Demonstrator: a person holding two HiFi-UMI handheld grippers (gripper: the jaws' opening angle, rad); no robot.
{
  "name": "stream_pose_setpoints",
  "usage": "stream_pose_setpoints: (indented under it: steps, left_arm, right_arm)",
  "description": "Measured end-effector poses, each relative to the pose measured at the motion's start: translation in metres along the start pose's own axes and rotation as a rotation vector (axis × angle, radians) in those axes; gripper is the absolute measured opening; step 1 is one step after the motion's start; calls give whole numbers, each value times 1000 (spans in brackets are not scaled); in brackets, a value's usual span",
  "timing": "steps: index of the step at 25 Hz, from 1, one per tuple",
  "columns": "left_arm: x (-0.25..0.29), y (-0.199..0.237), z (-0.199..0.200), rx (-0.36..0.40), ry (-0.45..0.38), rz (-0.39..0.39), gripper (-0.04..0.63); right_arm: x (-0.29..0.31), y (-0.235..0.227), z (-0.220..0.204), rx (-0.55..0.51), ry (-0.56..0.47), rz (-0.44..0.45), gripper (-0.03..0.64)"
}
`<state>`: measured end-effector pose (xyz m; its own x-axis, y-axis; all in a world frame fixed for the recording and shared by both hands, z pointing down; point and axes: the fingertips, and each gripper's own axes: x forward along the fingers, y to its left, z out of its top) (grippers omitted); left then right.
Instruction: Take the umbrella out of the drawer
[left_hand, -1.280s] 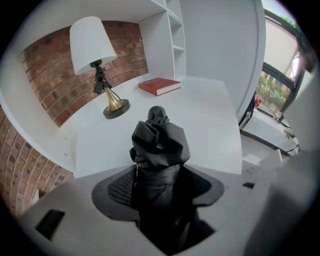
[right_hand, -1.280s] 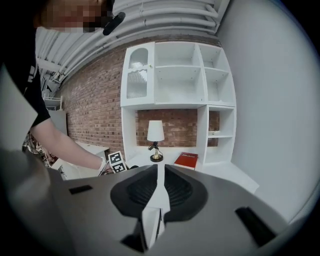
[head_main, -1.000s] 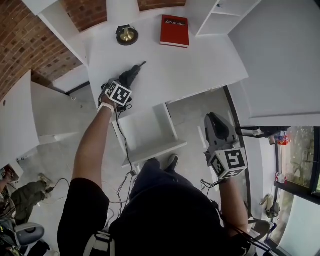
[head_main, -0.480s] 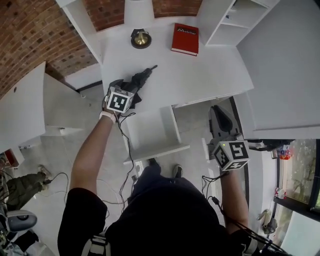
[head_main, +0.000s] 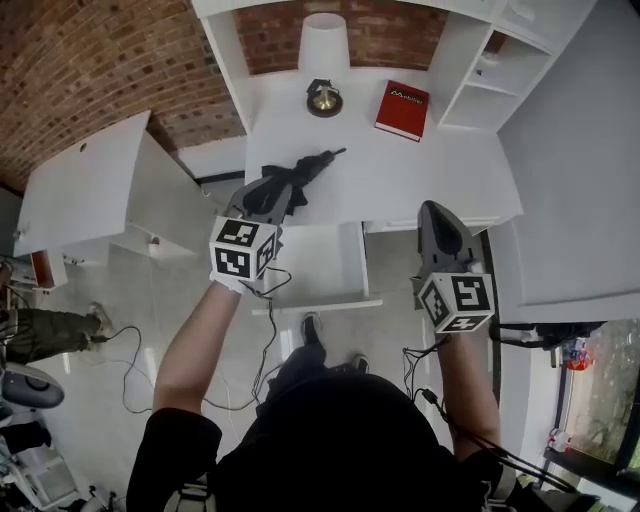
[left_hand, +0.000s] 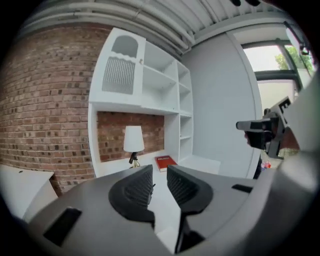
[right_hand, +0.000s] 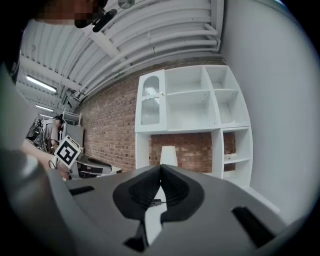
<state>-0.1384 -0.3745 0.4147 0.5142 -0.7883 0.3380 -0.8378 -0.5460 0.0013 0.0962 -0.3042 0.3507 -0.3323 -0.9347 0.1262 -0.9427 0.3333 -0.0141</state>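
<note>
Right tongs (right_hand: 160, 170) are clenched on nothing, and left tongs (left_hand: 159, 170) have just been closing but stand slightly apart with nothing between them, either side of the open drawer (head_main: 318, 265), which looks empty. Folded black umbrella (head_main: 300, 175) lies loose on the white counter (head_main: 400, 170) just past the drawer, already out, short of the red book (head_main: 402, 110) and lamp (head_main: 325, 45). Probably light, stiff along the shaft with soft, slippery fabric around it, so grab across the folded bundle mid-body or at the handle end.
</note>
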Motion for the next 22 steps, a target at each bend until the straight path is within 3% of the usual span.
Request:
stream_pose_setpoints:
  steps: [7, 15, 22]
  left_arm:
    - [-84, -78, 48, -144, -199, 31, 64]
    - [-148, -137, 59, -93, -274, 149, 64]
    - [-219, -156, 68, -96, -354, 273, 64]
  right_arm:
    - [-52, 16, 28, -22, -78, 96, 0]
    - [-107, 22, 37, -8, -125, 162, 0]
    - [-147, 39, 49, -6, -179, 238, 0]
